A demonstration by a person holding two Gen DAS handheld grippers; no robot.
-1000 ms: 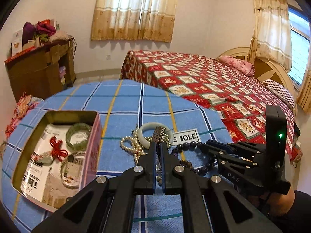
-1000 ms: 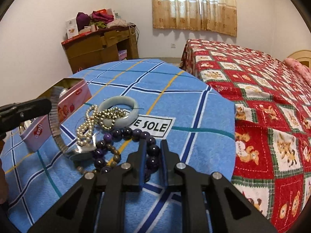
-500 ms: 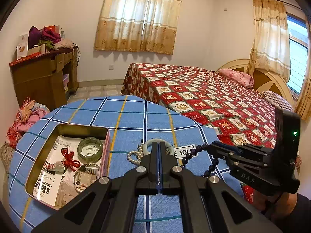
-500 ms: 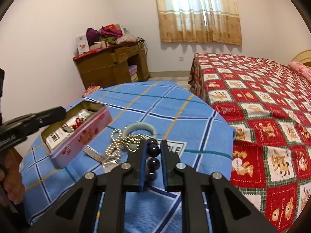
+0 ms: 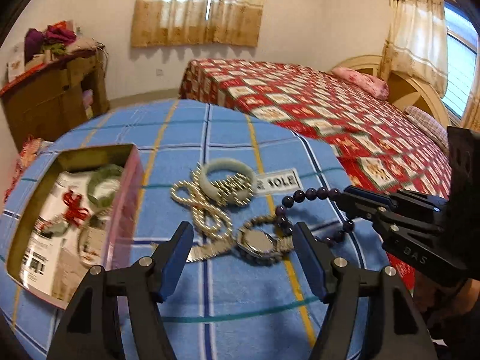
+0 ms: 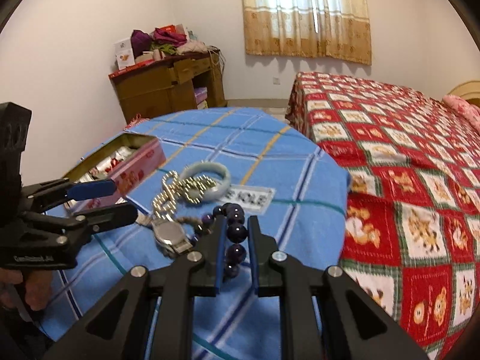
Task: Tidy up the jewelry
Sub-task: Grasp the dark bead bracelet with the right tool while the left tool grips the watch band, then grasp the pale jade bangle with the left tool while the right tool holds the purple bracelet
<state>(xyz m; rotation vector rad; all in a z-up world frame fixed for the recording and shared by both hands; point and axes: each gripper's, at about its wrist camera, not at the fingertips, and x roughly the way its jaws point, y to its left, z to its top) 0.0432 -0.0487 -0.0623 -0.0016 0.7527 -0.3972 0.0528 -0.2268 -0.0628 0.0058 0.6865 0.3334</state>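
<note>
My left gripper (image 5: 243,237) is open and empty, just above a silver wristwatch (image 5: 258,241) on the blue checked cloth. My right gripper (image 6: 235,228) is shut on a dark purple bead bracelet (image 6: 235,232), which hangs from its fingers in the left wrist view (image 5: 312,195). A pale jade bangle (image 5: 228,174) and a pearl necklace (image 5: 207,210) lie tangled behind the watch. An open pink tin (image 5: 126,204) at the left holds a green bangle (image 5: 105,184) and a red knot charm (image 5: 73,205).
The round table (image 5: 240,294) is covered by the blue checked cloth with a white label (image 5: 279,181). A bed with a red quilt (image 6: 405,150) stands to the right. A wooden cabinet (image 6: 168,87) with clutter stands by the far wall.
My left gripper has opened and the watch it held now lies on the cloth. My right gripper has lifted the purple bead bracelet off the table.
</note>
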